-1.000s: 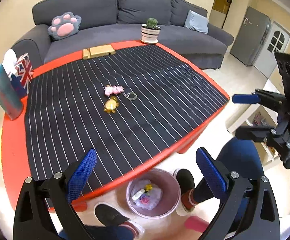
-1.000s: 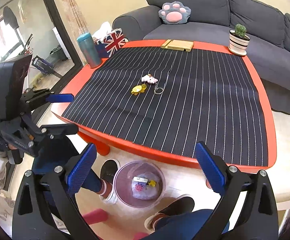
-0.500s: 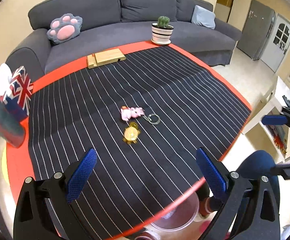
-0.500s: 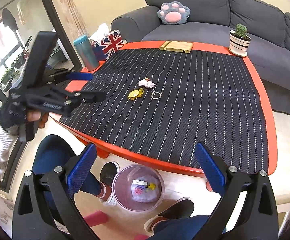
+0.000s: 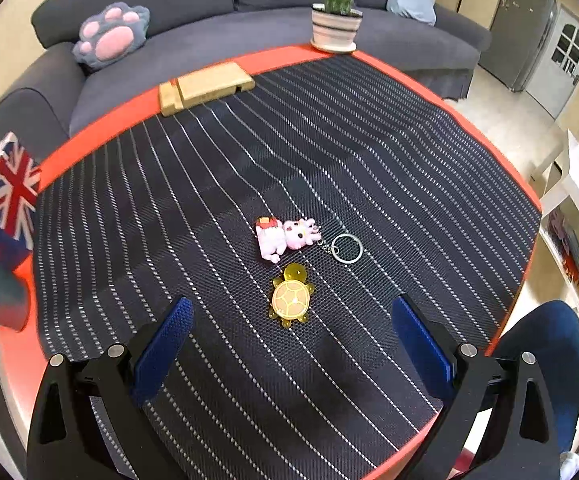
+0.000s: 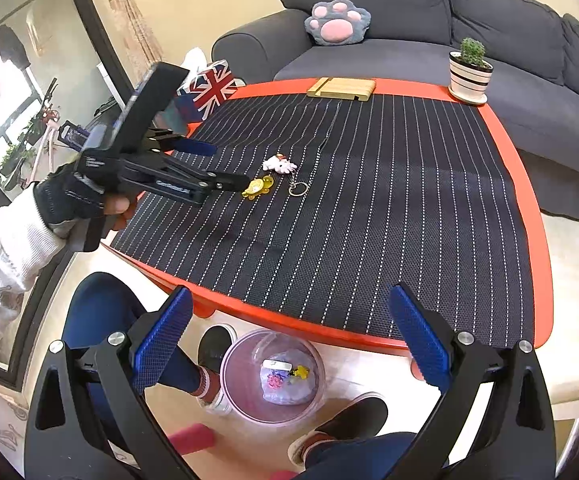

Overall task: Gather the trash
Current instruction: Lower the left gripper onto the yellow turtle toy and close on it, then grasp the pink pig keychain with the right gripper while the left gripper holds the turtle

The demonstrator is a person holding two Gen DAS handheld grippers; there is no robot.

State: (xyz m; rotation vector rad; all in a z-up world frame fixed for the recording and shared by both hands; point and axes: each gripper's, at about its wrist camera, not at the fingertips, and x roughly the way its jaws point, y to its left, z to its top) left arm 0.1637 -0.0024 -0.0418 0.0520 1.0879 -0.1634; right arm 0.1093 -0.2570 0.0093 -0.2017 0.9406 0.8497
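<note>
Left claw (image 5: 289, 344), blue-padded, gapes wide and empty above the near part of the red desk (image 5: 101, 142). Just beyond it, mid-desk, lie a yellow plastic turtle (image 5: 290, 297) and a pink plush keychain (image 5: 285, 236). Right claw (image 6: 287, 340), equally wide and empty, hangs over a translucent pink bin (image 6: 241, 364) on the floor below the desk's near edge.

Yellow turtle charm (image 5: 290, 298), pink plush keychain (image 5: 285, 237), black white-striped mat (image 5: 369, 152), red table (image 6: 537, 216)

My jaws wear rough blue textured pads on matt black plastic. The mat (image 5: 369, 152) is coarse woven cloth; the turtle (image 5: 290, 298) glossy yellow plastic, the key ring (image 5: 347, 249) shiny metal, the block (image 5: 209, 86) bare wood.
</note>
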